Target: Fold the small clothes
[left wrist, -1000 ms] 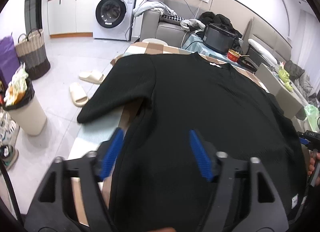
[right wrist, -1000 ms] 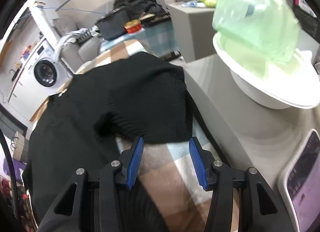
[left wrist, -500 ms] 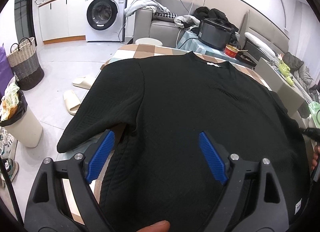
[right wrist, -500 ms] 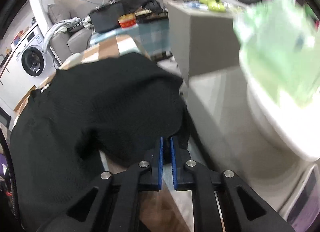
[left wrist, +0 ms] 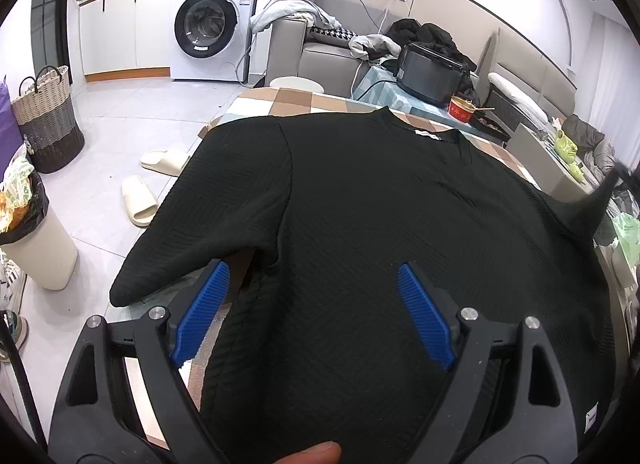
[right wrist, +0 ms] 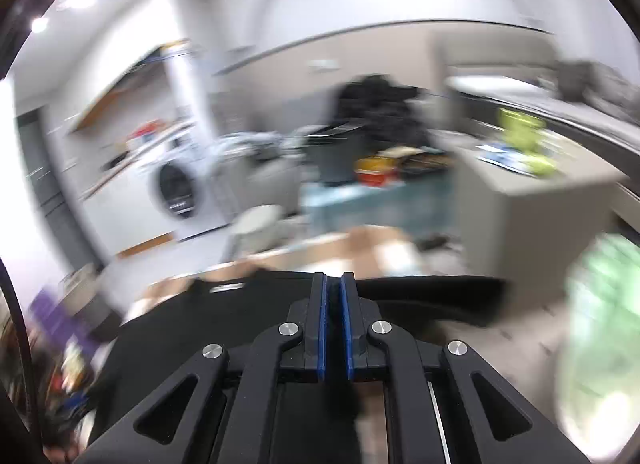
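A black short-sleeved shirt (left wrist: 360,216) lies spread flat on the checked table (left wrist: 280,98), collar at the far side. My left gripper (left wrist: 310,266) hovers open over the shirt's near left side, beside the armpit; its left blue pad (left wrist: 202,304) is over the left sleeve's (left wrist: 208,232) hem, and nothing is pinched. The right wrist view is blurred by motion. There my right gripper (right wrist: 333,284) is shut on the edge of the right sleeve (right wrist: 432,290). In the left wrist view that sleeve (left wrist: 596,200) is pulled up into a peak at the far right.
On the floor to the left are two slippers (left wrist: 138,200), a woven basket (left wrist: 48,124) and a lined bin (left wrist: 36,240). A washing machine (left wrist: 208,28) and sofa stand behind. A dark cooker (left wrist: 432,72) and red bowl (left wrist: 462,108) sit past the table. A green bag (left wrist: 626,240) is at the right.
My right gripper shut on the right sleeve's hem and lifted it, swinging its view up toward the room. My left gripper opened wider and slid slightly along the shirt.
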Demonstrator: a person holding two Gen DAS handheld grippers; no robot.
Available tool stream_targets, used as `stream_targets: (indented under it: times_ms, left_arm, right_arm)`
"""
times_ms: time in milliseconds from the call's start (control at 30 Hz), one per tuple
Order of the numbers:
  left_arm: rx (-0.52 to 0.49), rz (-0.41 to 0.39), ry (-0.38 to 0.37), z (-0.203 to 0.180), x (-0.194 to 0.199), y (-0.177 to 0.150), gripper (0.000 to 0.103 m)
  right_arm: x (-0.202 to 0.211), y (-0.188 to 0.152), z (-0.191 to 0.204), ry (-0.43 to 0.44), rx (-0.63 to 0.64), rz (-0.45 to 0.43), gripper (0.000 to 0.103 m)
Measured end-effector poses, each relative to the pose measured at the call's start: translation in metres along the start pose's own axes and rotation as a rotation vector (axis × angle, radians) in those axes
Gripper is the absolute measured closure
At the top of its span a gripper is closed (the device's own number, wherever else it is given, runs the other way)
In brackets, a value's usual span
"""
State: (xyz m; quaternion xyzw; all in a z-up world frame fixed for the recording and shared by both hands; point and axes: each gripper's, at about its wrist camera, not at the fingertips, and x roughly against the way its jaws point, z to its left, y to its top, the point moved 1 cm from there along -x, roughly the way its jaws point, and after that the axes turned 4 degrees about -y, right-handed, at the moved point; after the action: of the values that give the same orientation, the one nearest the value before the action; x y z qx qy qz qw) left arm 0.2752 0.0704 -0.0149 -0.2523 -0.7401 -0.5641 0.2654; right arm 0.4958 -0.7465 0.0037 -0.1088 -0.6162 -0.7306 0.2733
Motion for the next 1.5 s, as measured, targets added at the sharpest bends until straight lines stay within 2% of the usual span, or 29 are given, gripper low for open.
stream_targets:
  times_ms: [67,100,133,167,200,300,400,467,500,533,600,700,833,867,900,967,1000,1033,1067,1267,1333,1400,1500]
  left_arm:
    - [-0.003,-0.003,0.003,-0.002,0.001,0.0,0.018]
    - [-0.001,-0.004,0.006,-0.001,0.002,-0.001,0.018]
    - [0.001,-0.005,0.008,0.0,0.002,-0.002,0.018]
    - [0.006,-0.005,0.008,0.002,0.003,-0.004,0.018]
    - [0.01,-0.006,0.009,0.003,0.004,-0.005,0.018]
    - [0.017,-0.002,0.013,0.007,0.004,-0.007,0.018]
    - [0.017,0.006,0.015,0.008,0.003,-0.01,0.018]
    - [0.019,0.01,0.011,0.009,0.0,-0.009,0.018]
    - [0.019,0.012,0.009,0.009,-0.001,-0.009,0.018]
    - [0.02,0.013,0.006,0.008,-0.003,-0.009,0.018]
    - [0.024,0.014,0.001,0.009,-0.005,-0.009,0.018]
    - [0.026,0.017,-0.008,0.008,-0.007,-0.01,0.018]
    - [0.025,0.019,0.002,0.007,-0.007,-0.012,0.018]
    - [0.028,0.02,0.005,0.008,-0.007,-0.012,0.018]
    - [0.031,0.02,0.008,0.008,-0.007,-0.013,0.018]
    - [0.039,0.023,0.019,0.011,-0.007,-0.013,0.018]
    - [0.042,0.024,0.022,0.012,-0.007,-0.013,0.018]
    - [0.045,0.024,0.025,0.013,-0.007,-0.014,0.018]
    - [0.049,0.025,0.027,0.014,-0.007,-0.014,0.018]
    - [0.054,0.03,0.037,0.017,-0.011,-0.013,0.018]
    - [0.053,0.031,0.033,0.016,-0.012,-0.013,0.018]
    - [0.051,0.029,0.03,0.014,-0.011,-0.013,0.018]
    - [0.046,0.028,0.031,0.012,-0.009,-0.013,0.018]
  right_arm:
    - [-0.014,-0.002,0.035,0.117,0.082,0.041,0.099]
    - [-0.024,-0.009,0.056,0.196,0.131,0.097,0.099]
    - [-0.032,-0.017,0.071,0.24,0.168,0.141,0.099]
    - [-0.042,-0.027,0.084,0.272,0.209,0.186,0.099]
    - [-0.055,-0.045,0.102,0.294,0.279,0.27,0.099]
    - [-0.074,-0.083,0.121,0.291,0.379,0.417,0.097]
    - [-0.066,-0.094,0.107,0.225,0.347,0.417,0.088]
    - [-0.06,-0.089,0.086,0.114,0.296,0.371,0.069]
    - [-0.058,-0.086,0.076,0.046,0.277,0.345,0.053]
    - [-0.06,-0.083,0.067,-0.018,0.271,0.322,0.045]
    - [-0.068,-0.079,0.061,-0.091,0.3,0.314,0.044]
    - [-0.09,-0.08,0.068,-0.131,0.357,0.324,0.04]
    - [-0.129,-0.091,0.073,-0.133,0.406,0.379,0.04]
    - [-0.139,-0.095,0.071,-0.158,0.415,0.401,0.04]
    - [-0.148,-0.098,0.069,-0.173,0.418,0.421,0.044]
    - [-0.163,-0.103,0.059,-0.168,0.39,0.451,0.067]
    - [-0.165,-0.101,0.049,-0.159,0.337,0.455,0.082]
    - [-0.16,-0.1,0.042,-0.142,0.292,0.437,0.095]
    - [-0.153,-0.093,0.03,-0.114,0.224,0.411,0.097]
    - [-0.084,-0.057,-0.038,-0.128,-0.17,0.113,0.098]
    - [-0.06,-0.051,-0.052,-0.184,-0.242,0.008,0.098]
    - [-0.044,-0.047,-0.056,-0.171,-0.275,-0.052,0.098]
    - [-0.043,-0.037,-0.047,-0.063,-0.236,-0.073,0.098]
